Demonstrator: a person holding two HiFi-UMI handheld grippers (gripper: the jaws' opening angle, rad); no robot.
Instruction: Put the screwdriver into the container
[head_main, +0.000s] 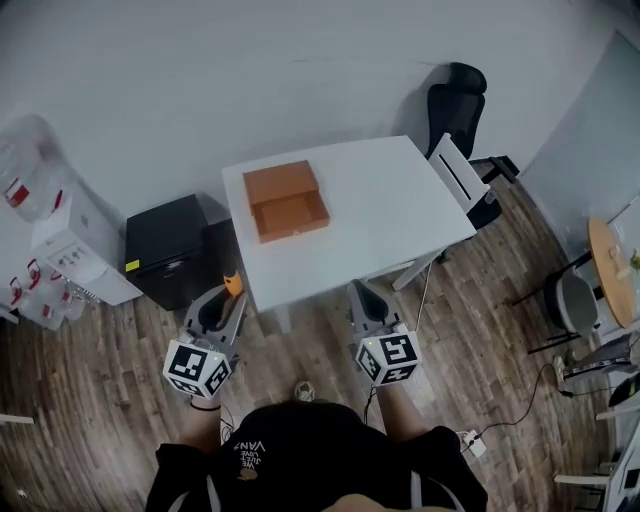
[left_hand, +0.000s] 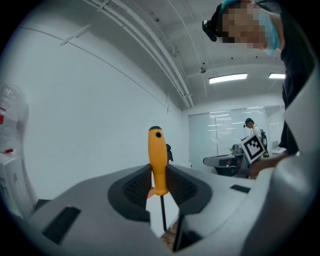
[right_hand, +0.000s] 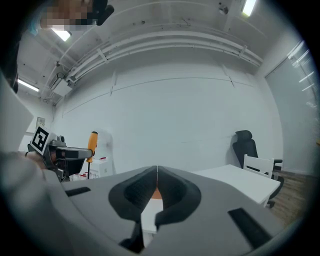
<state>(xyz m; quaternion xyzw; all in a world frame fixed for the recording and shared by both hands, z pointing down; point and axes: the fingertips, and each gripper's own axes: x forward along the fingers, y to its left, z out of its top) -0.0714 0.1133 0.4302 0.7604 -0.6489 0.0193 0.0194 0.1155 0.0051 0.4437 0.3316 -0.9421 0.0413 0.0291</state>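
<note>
Left gripper (left_hand: 159, 186) has its fingers (left_hand: 137, 185) clamped on an orange screwdriver (left_hand: 158, 160), handle up, shaft pointing down, white tabletop (left_hand: 160, 212) behind.

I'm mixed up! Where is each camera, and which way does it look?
Head view: on the head, looking down at table, container, both arms.
Left gripper view: on left gripper, along jaws clamping the screwdriver.
Right gripper view: on right gripper, along shut jaws, toward table.
Shared: both gripper views show the screwdriver.
</note>
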